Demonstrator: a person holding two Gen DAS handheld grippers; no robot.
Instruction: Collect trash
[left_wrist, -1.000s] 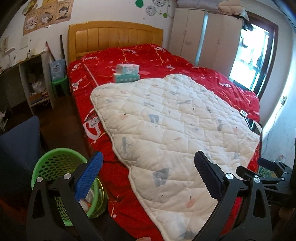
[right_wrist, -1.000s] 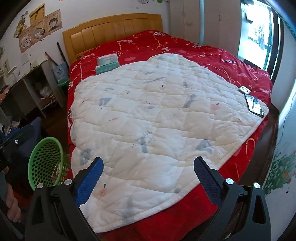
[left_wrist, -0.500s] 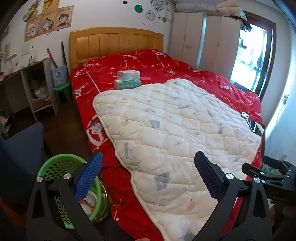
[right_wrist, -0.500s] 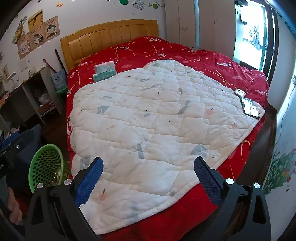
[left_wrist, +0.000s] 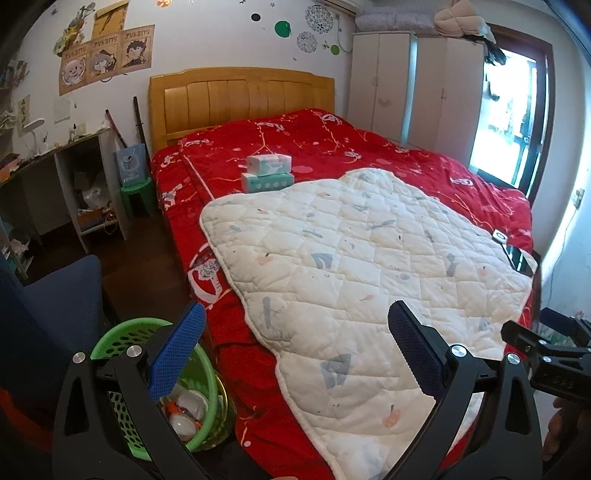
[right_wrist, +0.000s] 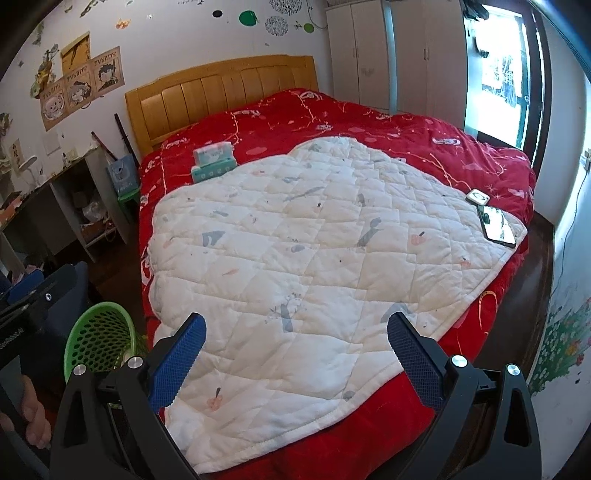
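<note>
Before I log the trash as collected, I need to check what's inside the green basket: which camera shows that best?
The left wrist view. It looks down into the green basket, showing white and orange pieces at the bottom, though the left gripper covers part. The right wrist view shows only its rim and mesh wall; the contents are hidden.

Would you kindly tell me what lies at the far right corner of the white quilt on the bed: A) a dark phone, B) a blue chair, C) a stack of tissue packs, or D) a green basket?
A: a dark phone lies flat on the white quilt at its right corner, beside a small white device.
</note>
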